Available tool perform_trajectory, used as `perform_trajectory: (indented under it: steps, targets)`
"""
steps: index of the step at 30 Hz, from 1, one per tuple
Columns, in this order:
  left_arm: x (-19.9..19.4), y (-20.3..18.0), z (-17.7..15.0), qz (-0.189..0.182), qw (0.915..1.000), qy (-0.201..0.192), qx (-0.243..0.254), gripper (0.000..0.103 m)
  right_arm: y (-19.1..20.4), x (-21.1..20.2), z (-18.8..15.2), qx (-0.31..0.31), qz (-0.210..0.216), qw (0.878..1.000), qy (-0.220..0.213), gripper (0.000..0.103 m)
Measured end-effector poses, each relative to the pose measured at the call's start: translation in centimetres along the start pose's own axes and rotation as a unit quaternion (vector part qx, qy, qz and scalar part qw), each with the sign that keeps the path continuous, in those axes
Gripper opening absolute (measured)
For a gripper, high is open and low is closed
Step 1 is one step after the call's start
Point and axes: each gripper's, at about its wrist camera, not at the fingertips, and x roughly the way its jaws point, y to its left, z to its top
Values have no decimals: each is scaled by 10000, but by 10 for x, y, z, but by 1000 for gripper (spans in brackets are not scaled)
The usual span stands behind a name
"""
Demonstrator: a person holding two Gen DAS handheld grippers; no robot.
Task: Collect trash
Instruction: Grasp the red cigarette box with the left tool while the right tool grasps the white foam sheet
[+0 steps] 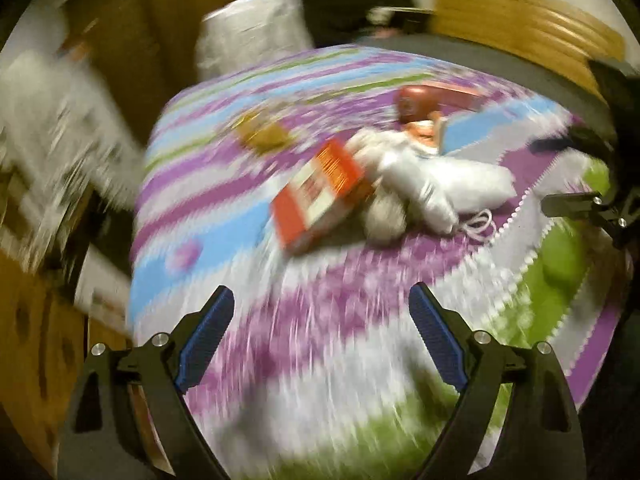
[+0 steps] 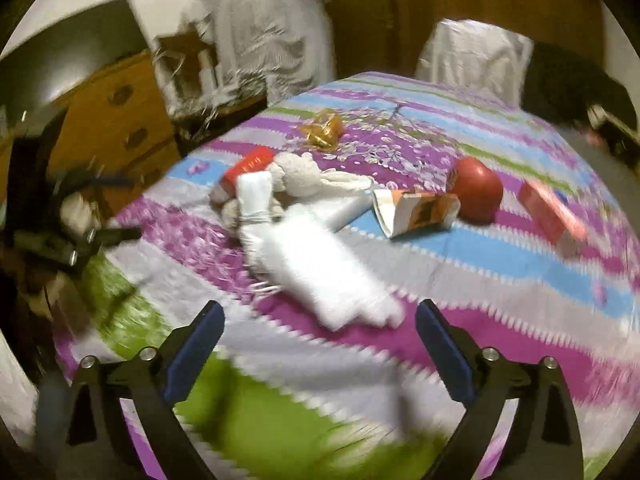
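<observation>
Trash lies on a round table under a striped purple, blue and green cloth (image 2: 460, 280). A white tied bag (image 2: 320, 272) reaches toward my right gripper (image 2: 320, 307), which is open just short of the bag's near end with nothing between its pads. Behind the bag lie a cream knitted bundle (image 2: 304, 176), a red box (image 2: 250, 168), a crushed orange carton (image 2: 416, 210), a red round object (image 2: 478, 188), a pink-orange box (image 2: 548, 212) and a gold wrapper (image 2: 324, 130). My left gripper (image 1: 321, 292) is open over bare cloth, short of the red box (image 1: 320, 196) and white bag (image 1: 440, 184).
A chair draped in white (image 2: 476, 60) stands at the table's far side. A wooden chest of drawers (image 2: 116, 120) and a cluttered white-covered shelf (image 2: 240, 40) sit beyond the left edge. Both views are blurred.
</observation>
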Motion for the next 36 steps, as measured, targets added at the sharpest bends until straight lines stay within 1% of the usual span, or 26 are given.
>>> perform_trajectory:
  steps: [1, 2, 4, 6, 7, 10, 13, 14, 16, 18, 19, 20, 22, 24, 25, 26, 27, 28, 29, 30, 32, 33, 36]
  targets:
    - [11, 1, 10, -124, 9995, -6, 297, 86, -5, 9, 4, -224, 93, 9996, 151, 98]
    - [18, 2, 15, -186, 9987, -21, 471, 86, -5, 14, 7, -338, 162, 9990, 244, 98]
    - [36, 4, 27, -302, 9952, -34, 935, 86, -6, 29, 14, -662, 406, 9958, 486, 98]
    - [50, 8, 37, -453, 9924, -62, 1143, 86, -4, 38, 21, -845, 537, 9933, 585, 98]
    - [55, 12, 40, -548, 9910, -96, 1214, 86, -3, 44, 25, -913, 699, 9912, 658, 98]
    - [68, 19, 49, -1049, 9824, -171, 1535, 86, -5, 60, 35, -929, 1113, 9857, 861, 98]
    - [78, 24, 55, -1276, 9776, -276, 1652, 86, -10, 74, 42, -875, 1465, 9802, 1009, 98]
    - [81, 27, 57, -1303, 9773, -348, 1635, 86, -11, 76, 42, -819, 1565, 9786, 1053, 97]
    - [87, 32, 59, -1301, 9780, -389, 1583, 86, -17, 84, 41, -646, 1753, 9757, 1149, 89]
    - [96, 36, 60, -1370, 9791, -325, 1469, 86, -20, 85, 40, -544, 1824, 9753, 1122, 79]
    - [97, 37, 60, -1436, 9789, -305, 1425, 86, -21, 83, 40, -509, 1881, 9749, 1079, 71]
    - [99, 37, 59, -1505, 9786, -285, 1373, 86, -21, 82, 39, -450, 1953, 9739, 1065, 53]
    - [102, 40, 60, -1718, 9789, -100, 1103, 86, -18, 78, 36, -379, 2088, 9716, 1051, 49]
    - [104, 36, 62, -2266, 9713, 246, 682, 80, -8, 71, 29, -463, 2002, 9734, 1014, 48]
    - [101, 33, 61, -2372, 9692, 242, 608, 63, 1, 64, 25, -461, 2124, 9710, 992, 47]
    - [94, 23, 56, -2627, 9627, 262, 596, 57, 7, 58, 20, -470, 2212, 9692, 978, 47]
    - [86, 9, 47, -2749, 9587, 387, 621, 57, 15, 50, 15, -543, 2244, 9681, 974, 47]
    - [80, -6, 38, -2675, 9592, 500, 760, 56, 25, 39, 6, -687, 2183, 9688, 948, 47]
    - [65, -22, 24, -2564, 9596, 456, 1066, 57, 29, 29, -1, -682, 2241, 9676, 940, 46]
    - [48, -31, 11, -2632, 9574, 386, 1123, 57, 31, 21, -7, -601, 2358, 9654, 940, 46]
    - [24, -37, -8, -2795, 9561, 407, 787, 57, 34, -2, -22, -479, 2344, 9675, 823, 46]
    - [12, -39, -18, -2735, 9591, 338, 653, 57, 32, -9, -26, -403, 2302, 9692, 775, 46]
    - [-18, -40, -46, -2576, 9658, 229, 192, 57, 14, -32, -37, 124, 2032, 9778, 502, 46]
